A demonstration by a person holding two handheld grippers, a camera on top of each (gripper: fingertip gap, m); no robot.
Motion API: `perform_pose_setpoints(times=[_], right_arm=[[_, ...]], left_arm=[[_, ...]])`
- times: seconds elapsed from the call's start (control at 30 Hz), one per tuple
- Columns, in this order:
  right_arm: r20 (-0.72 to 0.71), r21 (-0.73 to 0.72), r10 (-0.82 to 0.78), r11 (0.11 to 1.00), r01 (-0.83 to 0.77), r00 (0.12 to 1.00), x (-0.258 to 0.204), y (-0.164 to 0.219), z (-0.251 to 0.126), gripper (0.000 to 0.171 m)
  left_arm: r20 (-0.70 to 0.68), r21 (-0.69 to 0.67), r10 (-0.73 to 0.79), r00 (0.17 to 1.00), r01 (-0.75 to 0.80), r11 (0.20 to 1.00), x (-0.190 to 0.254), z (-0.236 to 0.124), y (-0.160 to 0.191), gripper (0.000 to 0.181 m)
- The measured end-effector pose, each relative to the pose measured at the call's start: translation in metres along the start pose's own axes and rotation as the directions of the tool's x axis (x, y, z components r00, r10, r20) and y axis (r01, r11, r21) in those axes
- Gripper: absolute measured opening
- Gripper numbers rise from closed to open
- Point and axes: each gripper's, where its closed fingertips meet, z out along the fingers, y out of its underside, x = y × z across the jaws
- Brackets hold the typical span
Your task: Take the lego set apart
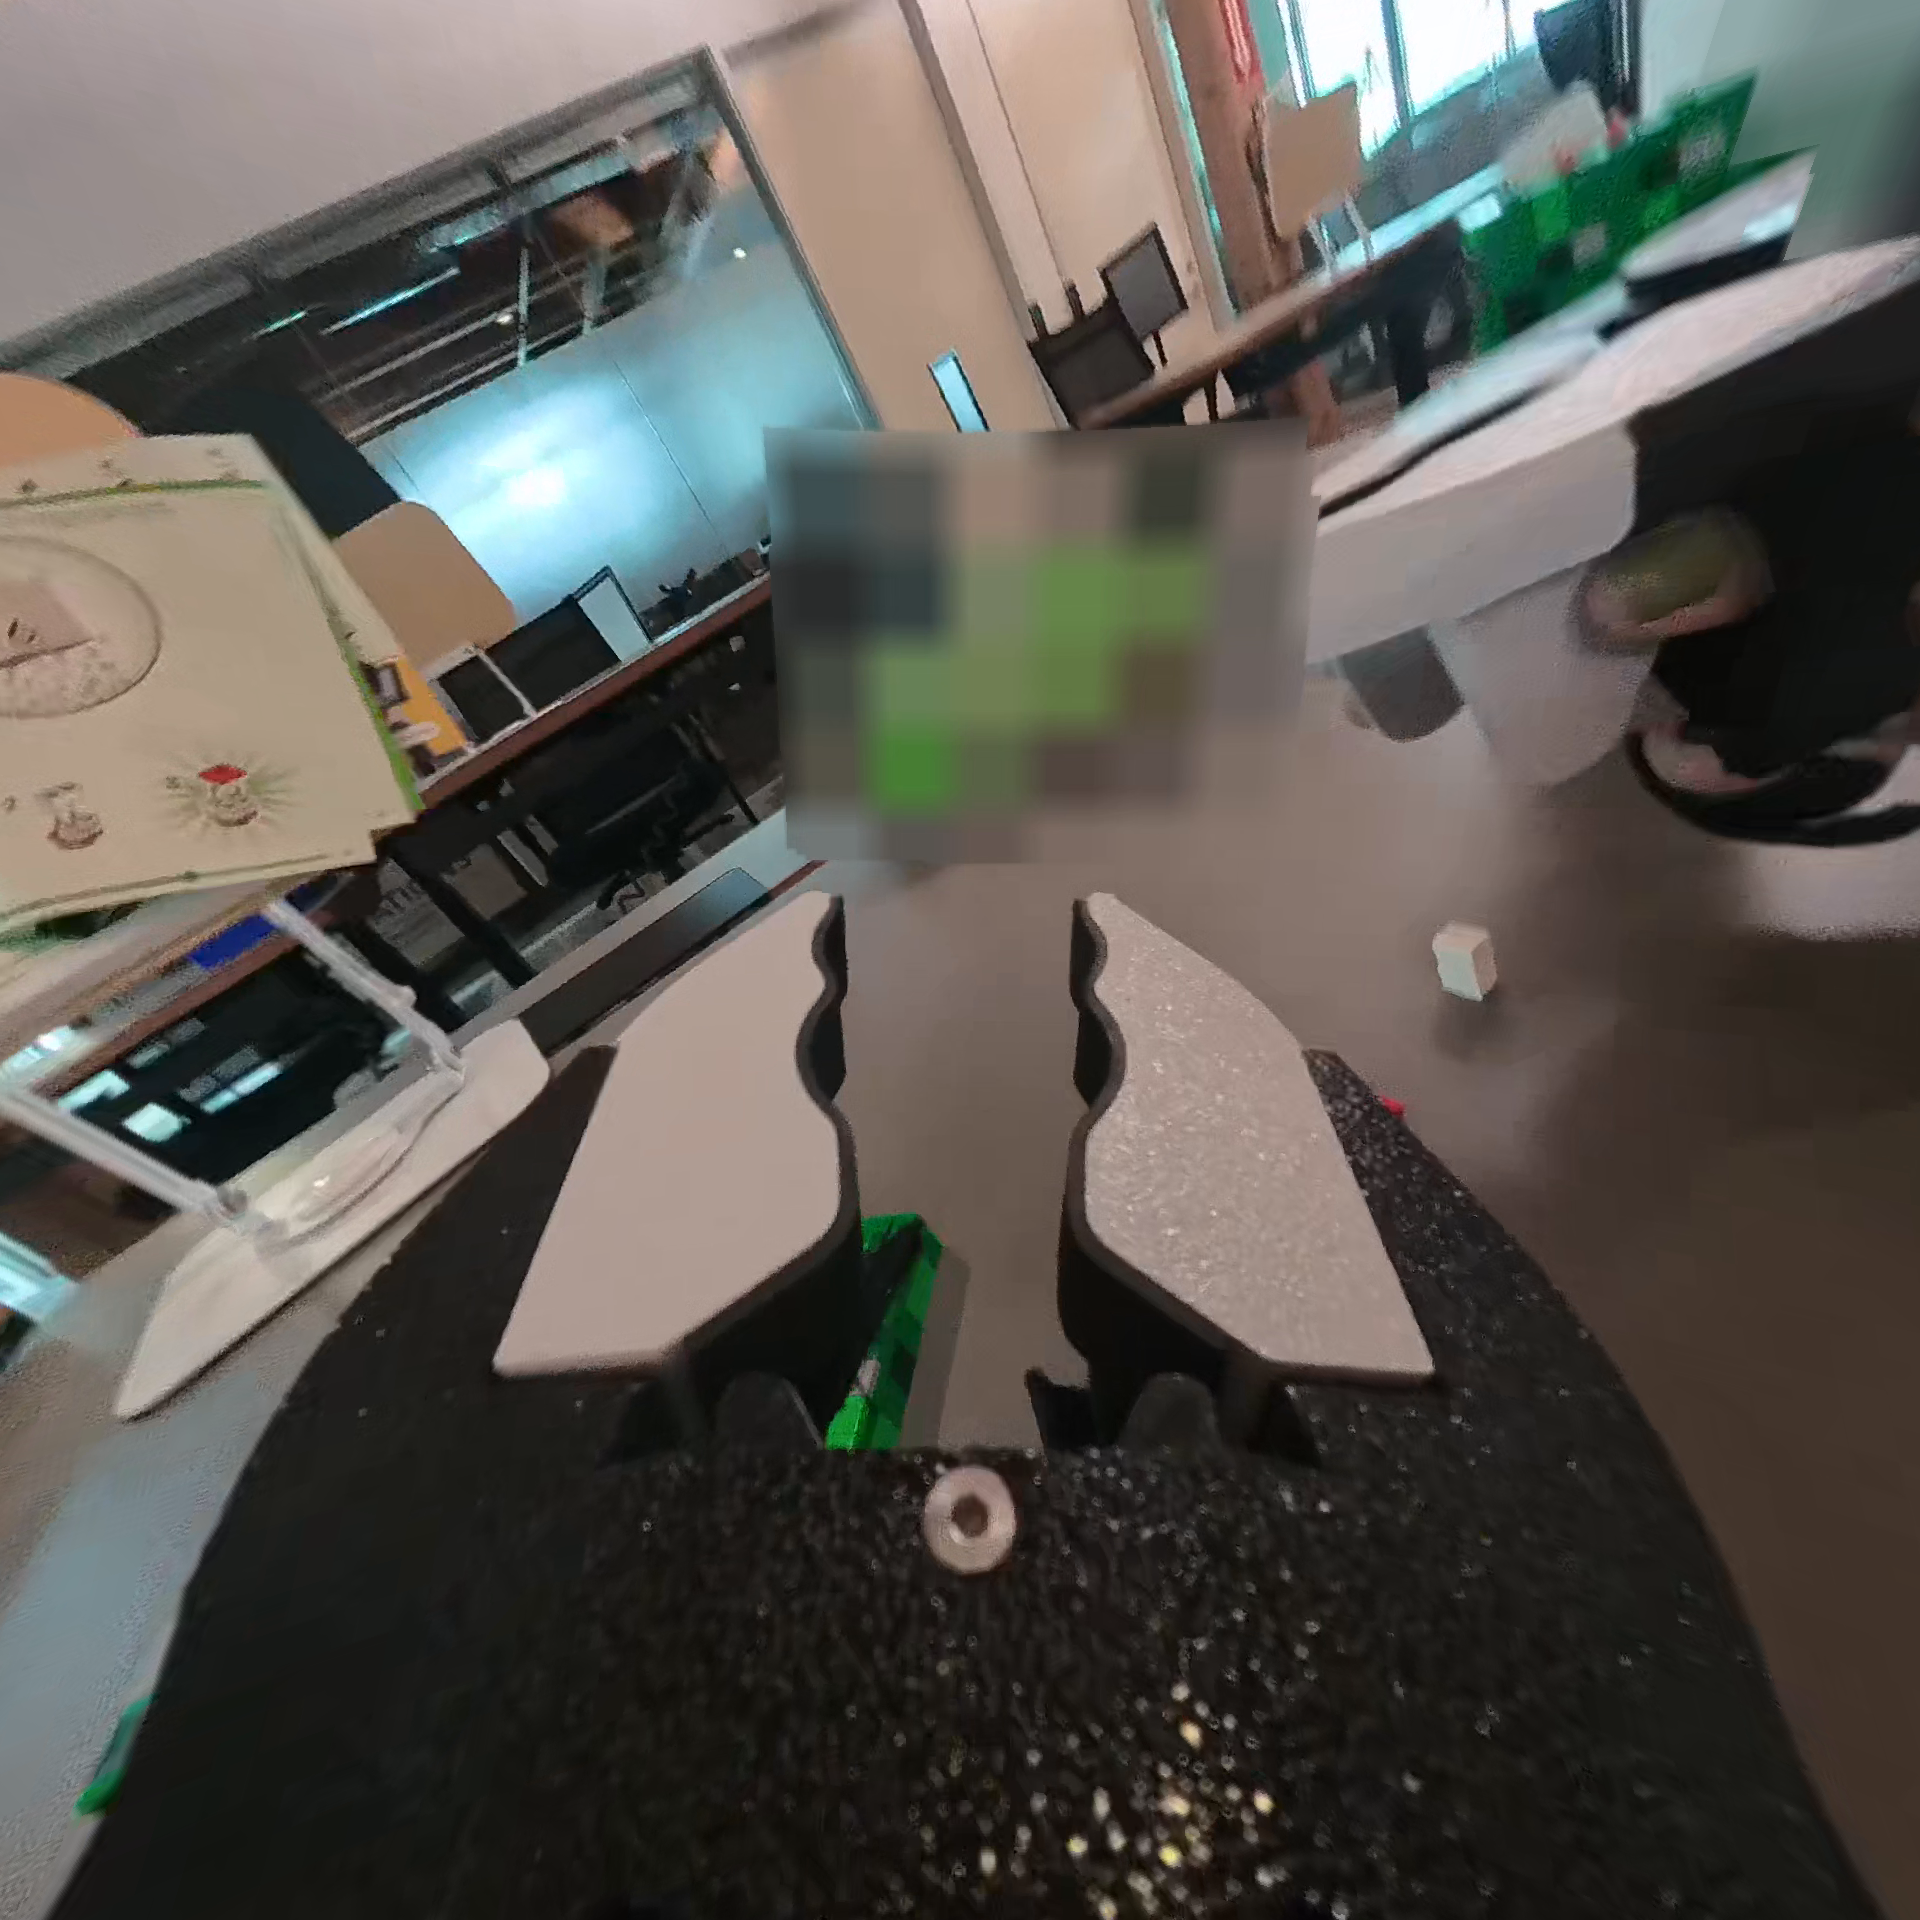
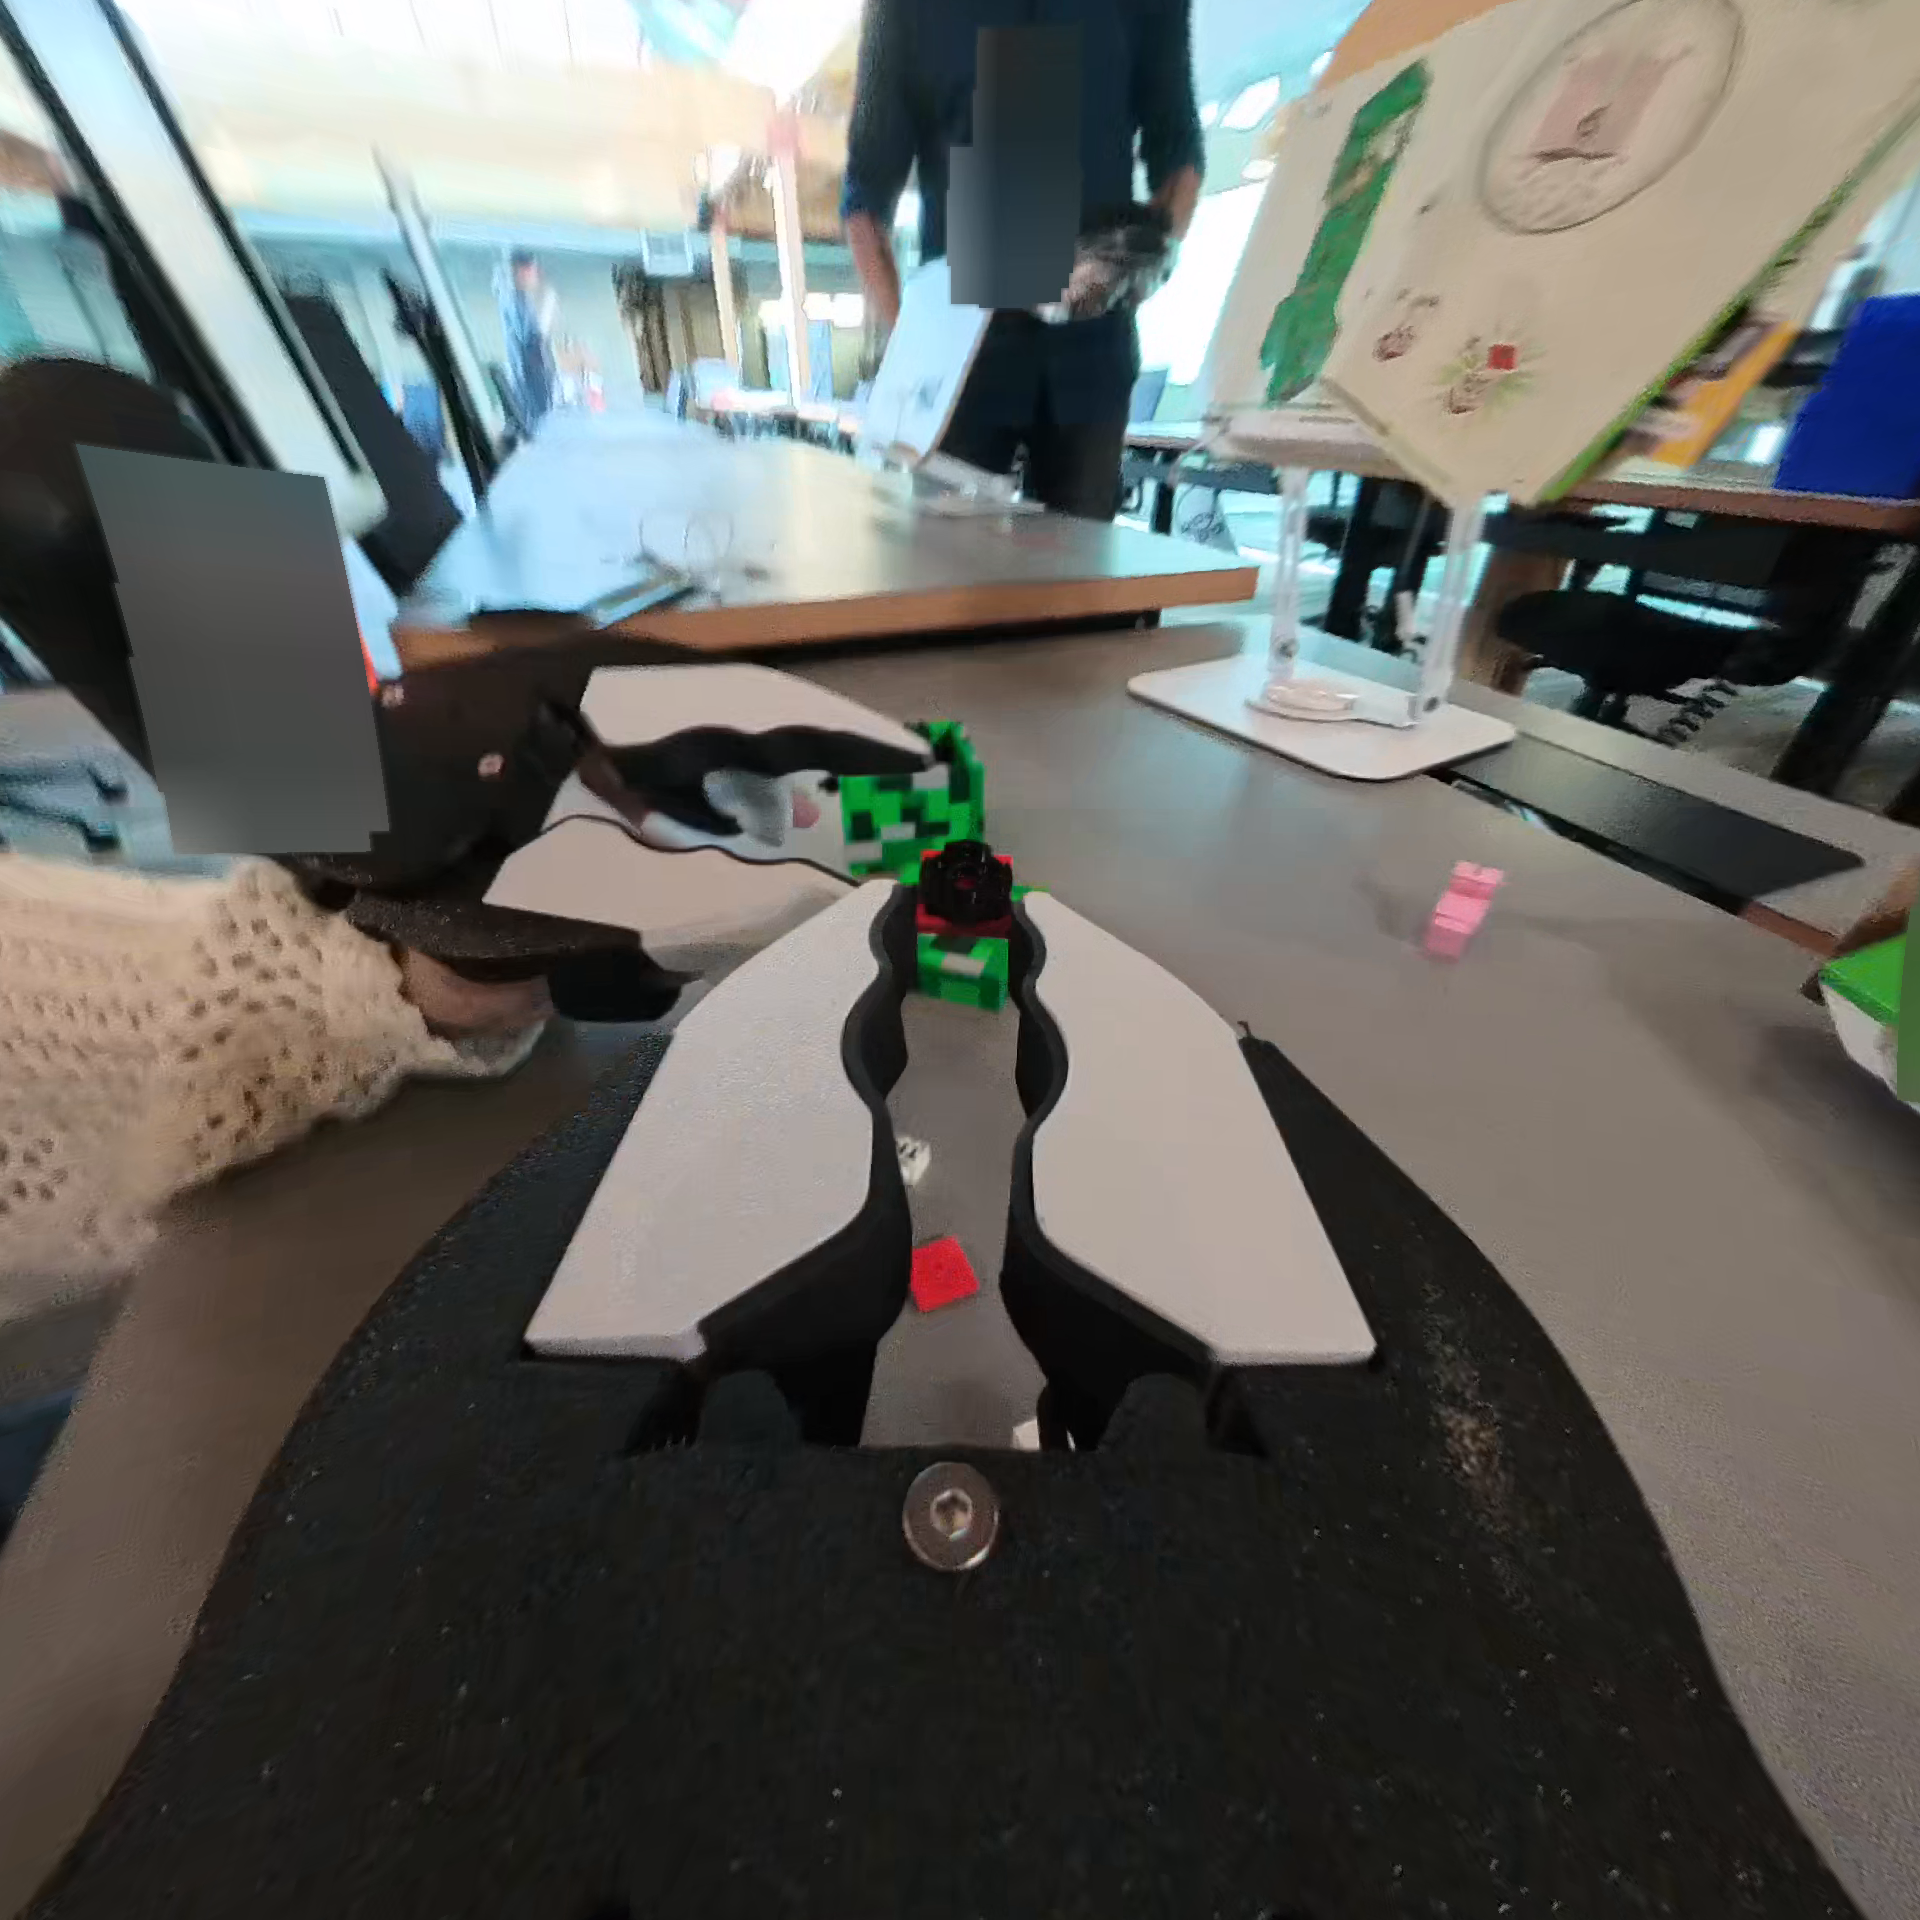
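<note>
A green and black lego block (image 2: 914, 805) stands on the grey table (image 2: 1403, 1195). In front of it stands a small green stack (image 2: 961, 971) with a red plate and a black round piece (image 2: 966, 883) on top. My right gripper (image 2: 961, 912) has its jaws drawn in around this small stack at the fingertips. My left gripper (image 1: 956, 914) is open and empty. In the right wrist view it (image 2: 894, 816) lies on its side with the green block just ahead of its tips. A green piece (image 1: 888, 1340) shows under its left finger.
Loose on the table are a red plate (image 2: 943, 1273), a pink brick (image 2: 1460, 914) and a small white brick (image 1: 1463, 961). A booklet (image 2: 1558, 260) on a clear stand (image 2: 1320, 717) is at the back right. A person stands behind the table (image 2: 1039, 416). One gripper's finger ends stand about 6 cm off the other's. The small white brick (image 1: 1463, 961) is about 11 cm from both grippers' fingertips.
</note>
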Motion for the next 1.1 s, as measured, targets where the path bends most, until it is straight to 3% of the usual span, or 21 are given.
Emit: perform_pose_setpoints(times=[0.17, 0.27, 0.53, 0.77, 1.1], right_arm=[[-0.208, 0.003, -0.031, 0.999, 0.033, 0.978, 0.04, -0.004, -0.02, 0.016], [-0.211, -0.022, -0.027, 1.0, 0.022, 0.977, 0.038, 0.001, -0.016, 0.016], [-0.21, -0.152, -0.159, 0.98, 0.128, 0.965, 0.03, 0.018, -0.006, 0.016], [-0.2, -0.181, -0.223, 0.965, 0.188, 0.954, 0.023, 0.02, -0.002, 0.016], [-0.197, -0.3, -0.427, 0.883, 0.36, 0.883, 0.02, 0.031, 0.004, 0.015]], left_arm=[[0.037, 0.023, -0.225, 0.974, 0.224, 0.974, -0.028, -0.005, 0.01, 0.043], [0.023, 0.019, -0.291, 0.957, 0.29, 0.957, -0.03, -0.004, 0.013, 0.045], [-0.012, -0.014, -0.214, 0.977, 0.213, 0.977, -0.017, -0.001, 0.014, 0.042], [-0.039, -0.026, -0.129, 0.991, 0.128, 0.991, -0.006, 0.0, 0.013, 0.041], [-0.063, -0.037, -0.022, 0.998, 0.02, 0.999, 0.006, 0.002, 0.012, 0.038]])
